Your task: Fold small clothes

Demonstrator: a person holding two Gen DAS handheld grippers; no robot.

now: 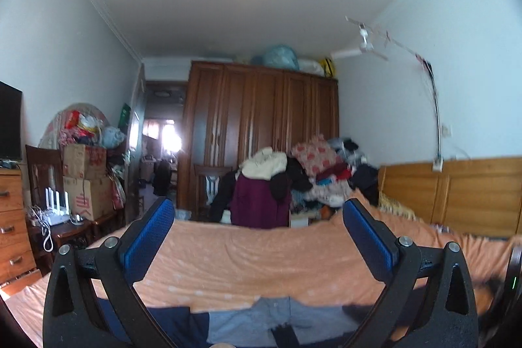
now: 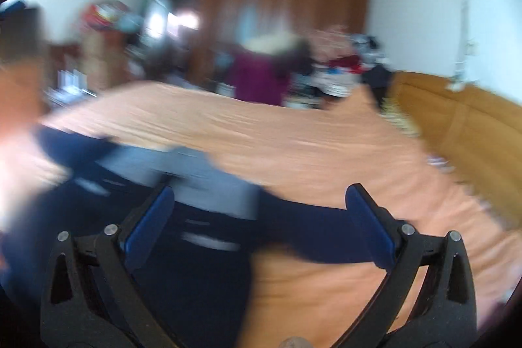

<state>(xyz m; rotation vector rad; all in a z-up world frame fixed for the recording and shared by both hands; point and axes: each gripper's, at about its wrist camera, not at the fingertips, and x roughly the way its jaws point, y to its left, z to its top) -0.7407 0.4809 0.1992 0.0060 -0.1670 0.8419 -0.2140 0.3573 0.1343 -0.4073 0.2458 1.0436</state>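
A: Where's the garment?
B: Spread on the bed (image 2: 326,132) — a navy and grey top (image 2: 202,185), lying flat, likely so its edges can be reached.
A: And the grippers?
B: The right hand-held gripper (image 2: 261,217) hangs over it, fingers wide apart, holding nothing. The left hand-held gripper (image 1: 257,237) is just as wide — empty, pointed across the room, the garment below it.

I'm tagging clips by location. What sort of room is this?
Most likely a lived-in bedroom: a bed with an orange sheet and wooden headboard, a large wooden wardrobe, and clothes piled beside it.
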